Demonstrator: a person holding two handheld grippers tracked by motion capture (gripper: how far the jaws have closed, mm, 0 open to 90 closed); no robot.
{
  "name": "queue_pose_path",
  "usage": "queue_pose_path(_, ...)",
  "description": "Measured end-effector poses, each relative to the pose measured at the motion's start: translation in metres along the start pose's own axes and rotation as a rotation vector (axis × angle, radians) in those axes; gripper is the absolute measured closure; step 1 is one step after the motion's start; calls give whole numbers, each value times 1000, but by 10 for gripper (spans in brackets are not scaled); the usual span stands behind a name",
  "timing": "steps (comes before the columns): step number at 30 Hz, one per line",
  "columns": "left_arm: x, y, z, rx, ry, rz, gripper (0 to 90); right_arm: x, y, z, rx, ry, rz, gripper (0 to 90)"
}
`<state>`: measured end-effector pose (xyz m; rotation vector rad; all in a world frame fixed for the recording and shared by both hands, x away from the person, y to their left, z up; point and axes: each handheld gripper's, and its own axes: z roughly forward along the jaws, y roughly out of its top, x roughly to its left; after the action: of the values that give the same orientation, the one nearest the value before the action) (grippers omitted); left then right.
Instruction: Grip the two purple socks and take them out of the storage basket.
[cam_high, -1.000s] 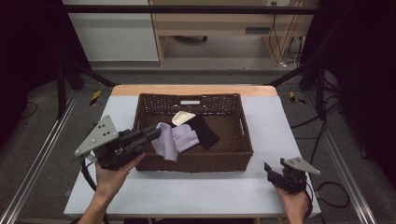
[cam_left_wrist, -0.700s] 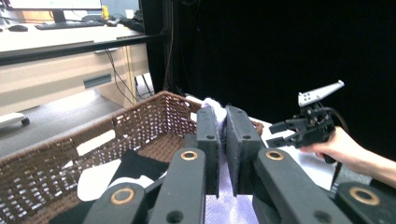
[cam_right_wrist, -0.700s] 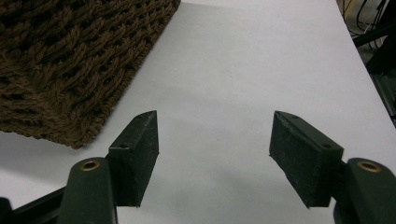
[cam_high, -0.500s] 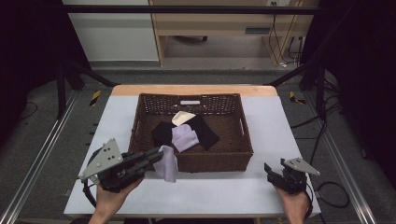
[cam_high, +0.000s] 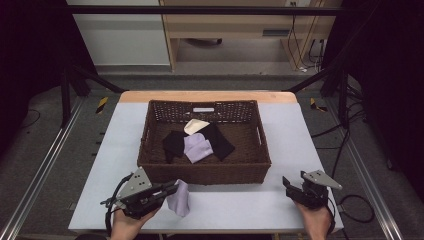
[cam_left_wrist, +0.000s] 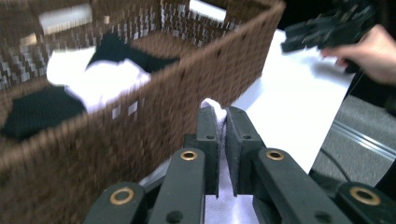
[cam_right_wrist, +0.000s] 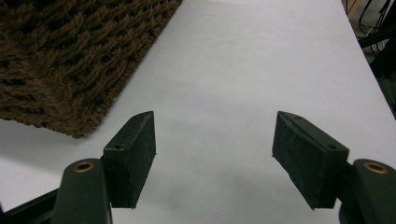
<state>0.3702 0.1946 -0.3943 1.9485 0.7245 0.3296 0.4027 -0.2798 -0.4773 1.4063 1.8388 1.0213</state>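
My left gripper (cam_high: 172, 189) is shut on a pale lavender cloth (cam_high: 180, 199) that hangs down to the white table just in front of the wicker basket (cam_high: 205, 172). In the left gripper view the cloth (cam_left_wrist: 215, 106) is pinched between the closed jaws of my left gripper (cam_left_wrist: 222, 116), close to the basket's wall (cam_left_wrist: 154, 116). My right gripper (cam_high: 288, 184) rests near the front right of the table. Its jaws have just been opening and stand wide with nothing between them (cam_right_wrist: 215, 144).
Inside the basket lie another lavender cloth (cam_high: 198, 147), a cream cloth (cam_high: 196, 125) and black cloths (cam_high: 174, 142). The basket's corner (cam_right_wrist: 70, 60) is to the left of my right gripper. The table's front edge runs close below both hands.
My left gripper came down and toward the person, drawing the lavender cloth from the basket's front left rim to the table in front of it. The right hand stayed in place.
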Motion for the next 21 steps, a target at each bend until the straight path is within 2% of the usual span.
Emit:
queue_pose_path(1,0,0,0,0,0,0,833,0,0,0,0,0,0,302)
queue_pose_path(4,8,-15,13,62,19,-18,833,0,-1,2,12,-2,-7,295)
queue_pose_path(12,21,-36,36,176,33,-61,806,0,-3,4,27,-3,-11,288)
queue_pose_path(15,24,-37,40,199,27,-96,658,0,-3,4,32,-4,-17,289)
queue_pose_path(17,24,-37,40,195,44,-106,571,0,-3,5,36,-2,-17,289)
queue_pose_path(21,23,-34,36,178,54,-113,483,0,-3,5,39,1,-17,290)
